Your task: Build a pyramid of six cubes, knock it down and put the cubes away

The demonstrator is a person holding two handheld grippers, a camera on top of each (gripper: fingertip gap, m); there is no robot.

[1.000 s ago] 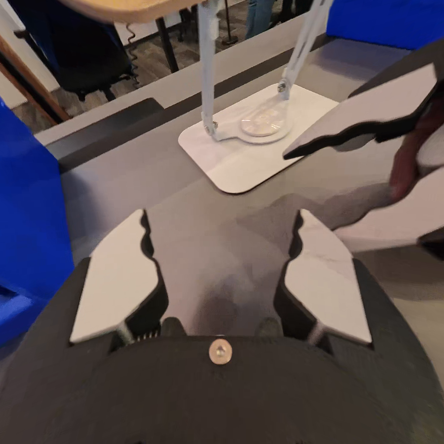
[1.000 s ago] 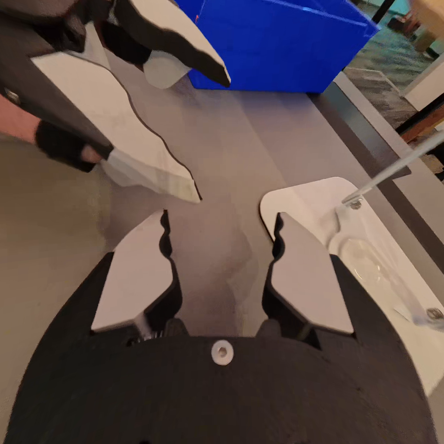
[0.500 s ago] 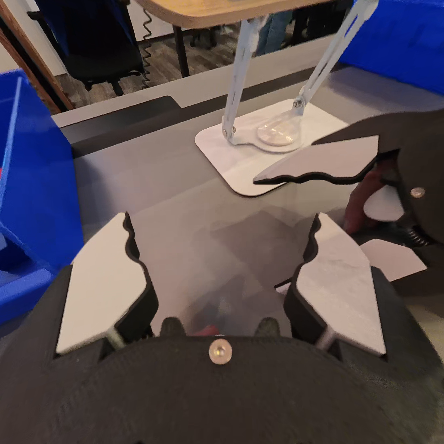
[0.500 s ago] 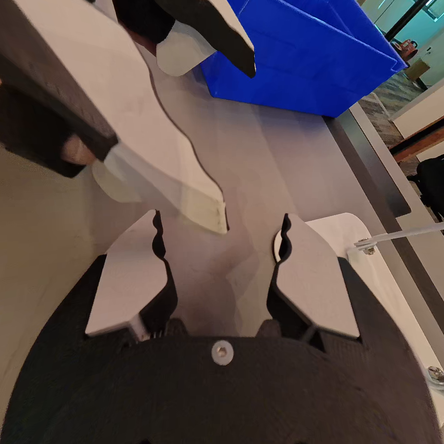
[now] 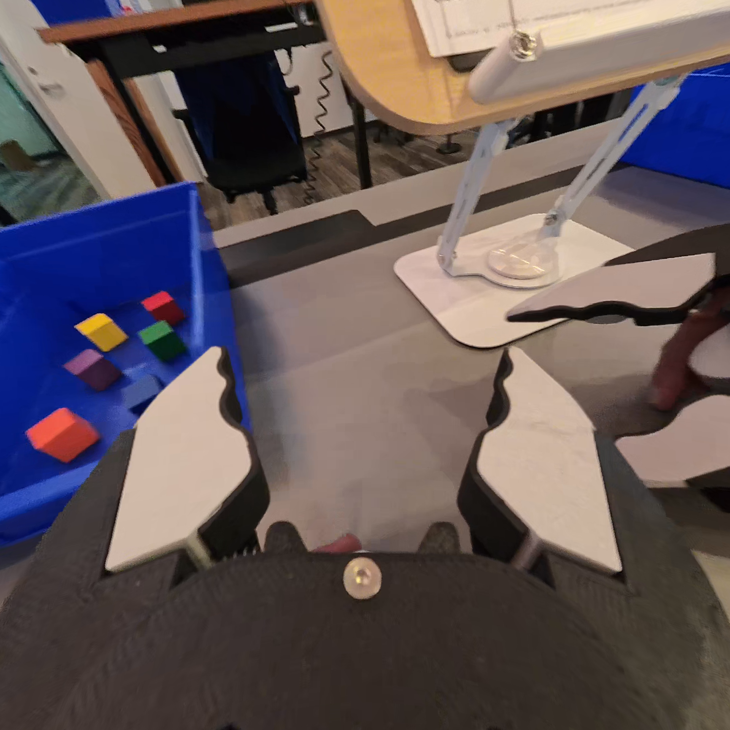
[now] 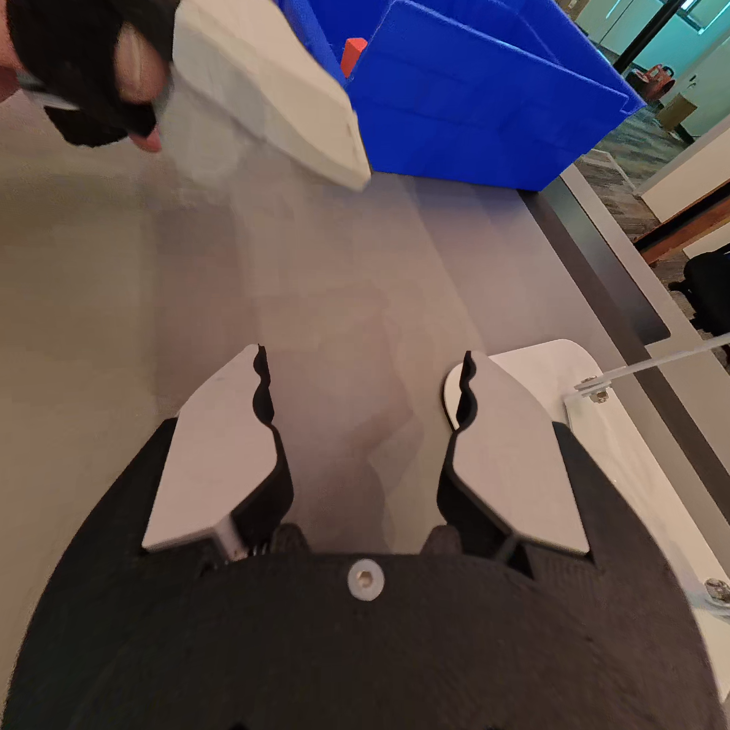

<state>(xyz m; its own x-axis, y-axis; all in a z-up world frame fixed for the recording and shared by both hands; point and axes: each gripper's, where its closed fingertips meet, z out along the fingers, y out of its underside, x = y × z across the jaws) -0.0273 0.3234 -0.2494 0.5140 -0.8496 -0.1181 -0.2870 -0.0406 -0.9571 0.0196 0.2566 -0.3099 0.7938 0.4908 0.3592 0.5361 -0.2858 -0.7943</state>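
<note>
Cubes (image 5: pixel 102 331) of painted wood lain in blue plastic bin (image 5: pixel 118 245), left gripper (image 5: pixel 363 357) and right gripper (image 6: pixel 363 351) held low over smooth grey worktop (image 5: pixel 355 355), jaws spread, bare.

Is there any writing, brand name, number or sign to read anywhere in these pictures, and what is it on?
No text can be read in either view.
White sheet on the wooden desk in the left wrist view: faint lines of print, too blurred and small to make out.
Coloured cubes, blue bin, white stand base, both grippers, the left and the right: no lettering, numbers or logos visible.
</note>
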